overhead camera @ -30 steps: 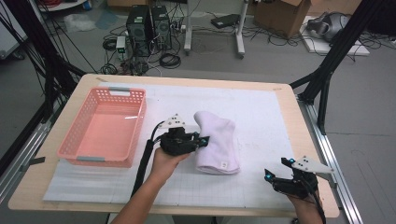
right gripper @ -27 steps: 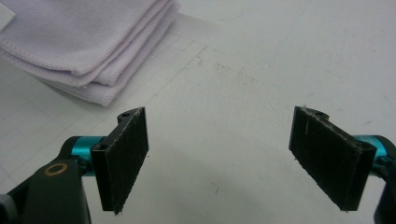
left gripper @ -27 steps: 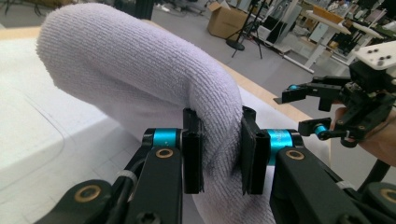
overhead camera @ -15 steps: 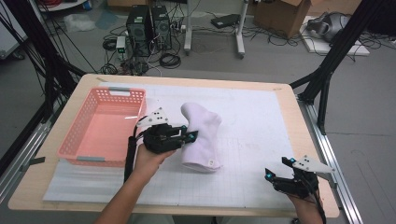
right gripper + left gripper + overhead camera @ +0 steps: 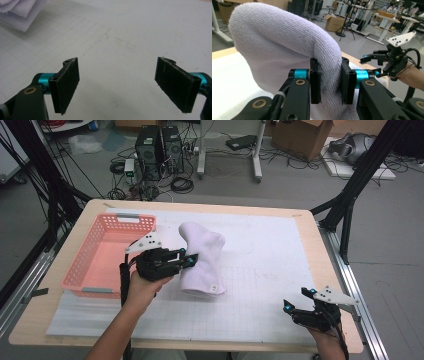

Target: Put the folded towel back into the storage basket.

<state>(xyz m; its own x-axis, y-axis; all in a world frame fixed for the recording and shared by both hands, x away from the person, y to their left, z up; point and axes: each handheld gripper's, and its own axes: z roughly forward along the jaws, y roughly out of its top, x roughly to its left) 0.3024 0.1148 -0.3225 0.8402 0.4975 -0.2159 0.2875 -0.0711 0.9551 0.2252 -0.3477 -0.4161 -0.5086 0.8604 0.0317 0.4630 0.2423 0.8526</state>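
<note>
A folded white towel (image 5: 201, 256) hangs lifted over the white mat, just right of the pink basket (image 5: 90, 262). My left gripper (image 5: 189, 259) is shut on the towel's left edge; in the left gripper view the pads pinch a thick fold of the towel (image 5: 287, 47). My right gripper (image 5: 299, 301) rests near the table's front right corner, open, with nothing between its fingers (image 5: 67, 82). The right gripper view catches a corner of the towel (image 5: 17, 12) at the top left. In the left gripper view the other gripper (image 5: 387, 60) appears farther off at the right.
The white gridded mat (image 5: 260, 265) covers most of the wooden table (image 5: 320, 245). The pink basket holds nothing that I can see. Black frame legs (image 5: 350, 190), computers and cables stand on the floor beyond the table.
My left gripper has carried the towel leftward, toward the pink basket, and lifted it so it hangs more upright. The right gripper has stayed in place.
</note>
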